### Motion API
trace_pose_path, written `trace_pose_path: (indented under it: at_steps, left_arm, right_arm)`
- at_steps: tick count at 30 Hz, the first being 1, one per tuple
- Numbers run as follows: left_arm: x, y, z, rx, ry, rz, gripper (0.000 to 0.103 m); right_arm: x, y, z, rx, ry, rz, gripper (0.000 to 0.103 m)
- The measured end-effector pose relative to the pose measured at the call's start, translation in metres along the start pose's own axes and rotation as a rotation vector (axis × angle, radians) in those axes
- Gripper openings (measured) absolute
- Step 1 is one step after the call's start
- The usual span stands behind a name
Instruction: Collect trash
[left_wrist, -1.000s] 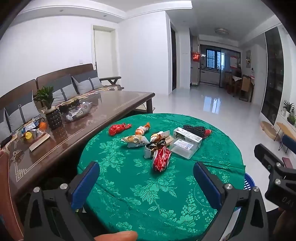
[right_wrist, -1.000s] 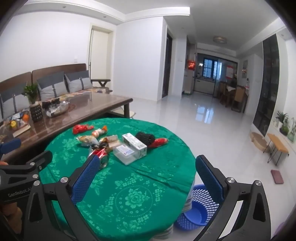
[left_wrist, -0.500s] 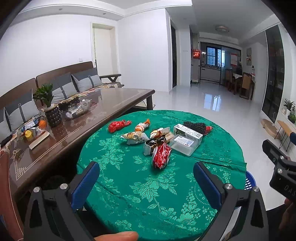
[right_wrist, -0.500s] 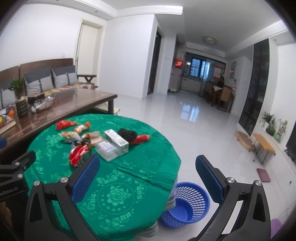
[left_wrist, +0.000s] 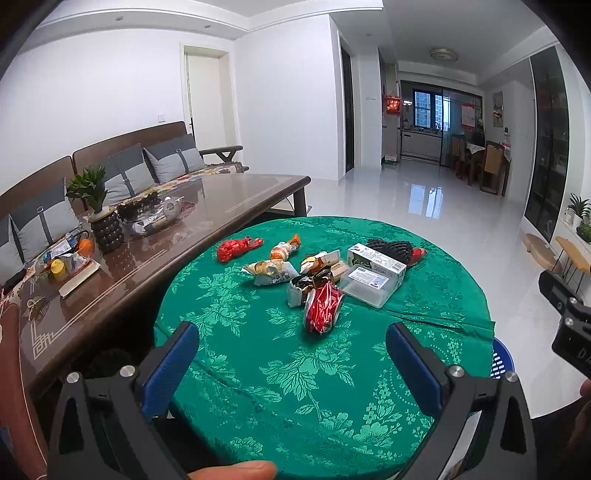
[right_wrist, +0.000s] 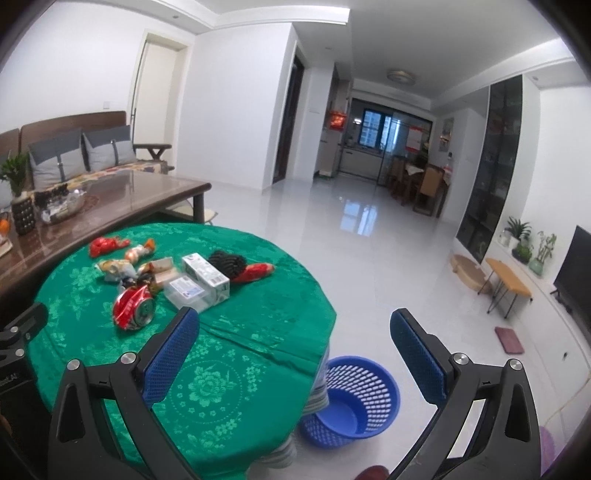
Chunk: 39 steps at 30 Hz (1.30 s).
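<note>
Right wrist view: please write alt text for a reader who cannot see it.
The open right gripper hangs empty over the near edge of a round table with a green cloth, where a crushed red can, wrappers and small cartons lie clustered. An empty blue basket stands on the white floor beside the table.

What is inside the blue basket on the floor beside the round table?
The blue basket looks empty: its bare blue bottom shows. The part under the near rim and behind the green tablecloth is hidden.
</note>
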<state>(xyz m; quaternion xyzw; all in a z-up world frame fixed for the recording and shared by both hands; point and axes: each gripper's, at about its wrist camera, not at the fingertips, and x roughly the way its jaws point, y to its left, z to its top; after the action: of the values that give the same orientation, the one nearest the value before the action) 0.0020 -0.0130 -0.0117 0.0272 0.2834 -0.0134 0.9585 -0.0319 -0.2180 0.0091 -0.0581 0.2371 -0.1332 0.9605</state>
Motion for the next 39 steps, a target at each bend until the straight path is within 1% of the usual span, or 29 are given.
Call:
trace_pose_path:
  at_steps: [6,12,15,19,24,30,39]
  left_arm:
    - [0.0,0.0,-0.001,0.002,0.0,0.001,0.103]
    - [0.001,0.001,-0.003,0.008,0.0,-0.004,0.103]
    - [0.001,-0.001,-0.003,0.007,0.004,-0.006,0.103]
    - [0.002,-0.001,-0.002,0.013,0.001,0.003,0.103]
    - [0.001,-0.005,-0.003,0.029,-0.005,0.021,0.103]
    - [0.001,-0.007,-0.004,0.04,-0.013,0.041,0.103]
    - [0.001,-0.009,-0.005,0.046,-0.012,0.047,0.103]
  right_arm:
    - [-0.001,-0.003,0.0,0.004,0.003,-0.014,0.103]
    - [0.0,-0.003,-0.001,0.006,0.008,-0.009,0.103]
    - [-0.001,-0.005,-0.001,0.016,0.002,0.005,0.103]
    - [-0.003,-0.006,-0.001,0.045,-0.01,0.052,0.103]
    - [-0.002,-0.001,-0.001,0.041,-0.009,0.071,0.103]
    - [0.0,0.005,-0.002,0.034,-0.004,0.085,0.103]
    - [0.001,0.008,-0.003,0.027,0.0,0.091,0.103]
